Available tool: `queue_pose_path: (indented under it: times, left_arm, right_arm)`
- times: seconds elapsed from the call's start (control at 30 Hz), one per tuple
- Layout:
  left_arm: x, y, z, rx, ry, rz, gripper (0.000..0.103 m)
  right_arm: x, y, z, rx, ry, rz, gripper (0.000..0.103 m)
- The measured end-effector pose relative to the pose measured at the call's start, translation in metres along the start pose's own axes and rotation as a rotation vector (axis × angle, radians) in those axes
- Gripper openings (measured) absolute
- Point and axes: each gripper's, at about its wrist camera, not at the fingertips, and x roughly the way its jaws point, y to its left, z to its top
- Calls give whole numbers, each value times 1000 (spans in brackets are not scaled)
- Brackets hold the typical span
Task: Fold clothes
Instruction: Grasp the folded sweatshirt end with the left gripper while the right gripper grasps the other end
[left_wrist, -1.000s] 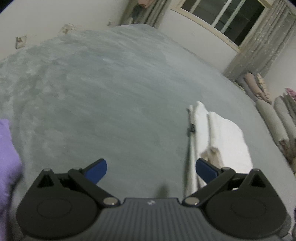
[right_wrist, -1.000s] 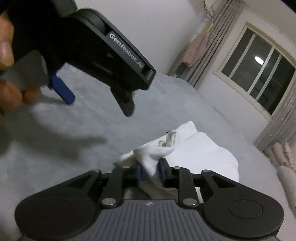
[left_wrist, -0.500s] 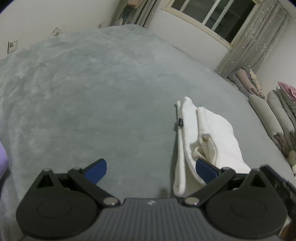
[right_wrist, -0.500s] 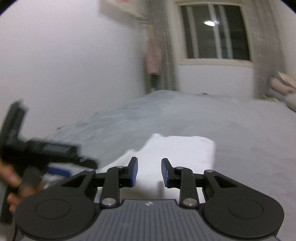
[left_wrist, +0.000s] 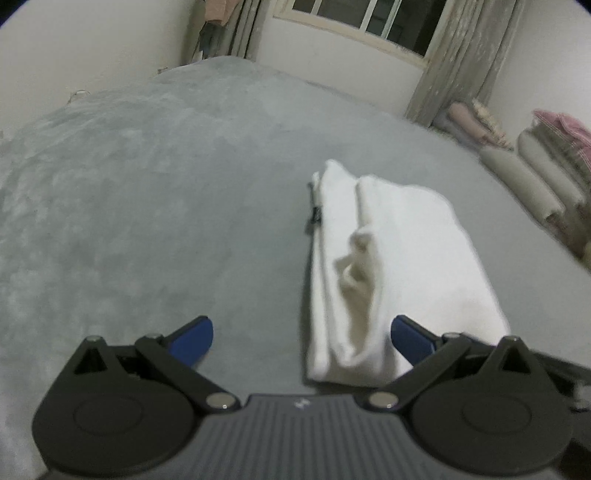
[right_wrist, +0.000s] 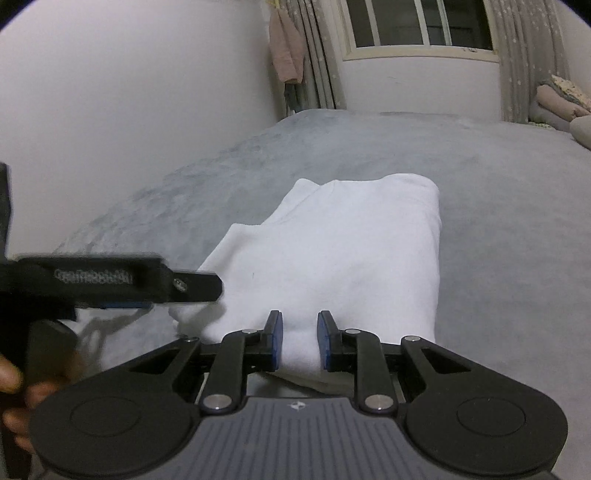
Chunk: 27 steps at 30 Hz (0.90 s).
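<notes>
While blurred, folded white garment (left_wrist: 388, 258) seemingly lies flat.

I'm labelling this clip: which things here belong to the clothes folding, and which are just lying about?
Part of the job:
- folded white cotton garment on the grey plush bed cover
- left gripper, jaws wide open
- right gripper

Lying about:
- rolled beige bedding
- pink hanging garment
- grey curtains

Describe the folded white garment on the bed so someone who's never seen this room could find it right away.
Start at the big grey bed cover that fills the room below the window. The folded white garment lies on it as a flat rectangle, on the side nearer the rolled bedding along the wall. It is the only white thing on the cover, with a small dark tag on one long edge.
</notes>
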Motion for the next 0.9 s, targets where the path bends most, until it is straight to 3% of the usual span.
queue_pose_path:
  times: [0.13,0.23,0.33,0.4,0.47,0.63,0.77,0.9]
  left_arm:
    - [7,-14,-9,112,-5,82,103]
    - [6,-14,-9,109,2,82,103]
    - [6,-13,-9,106,7,77,103]
    - [6,-12,-8,104,7,76,103]
    - [7,-10,-6,101,8,74,103]
    - [7,-8,-3,91,13,64,103]
    - [7,-5,-1,88,20,66,103]
    - [7,-7,-2,108,22,86,103]
  right_arm:
    - [-7,-9,-3,38,-22,17,20]
    - [-27,-21,-1,110,-66,39,22]
    - [-46,-46,-2,279,-111,28,35]
    - [-55,-65,-5,395,-131,13,49]
    - [-51,-80,-11,465,-101,1,52]
    - [-29,-106,-29,682,-59,143,57]
    - [-20,-107,-26,760,-56,178,66]
    - [-14,-107,-28,802,-71,193,66]
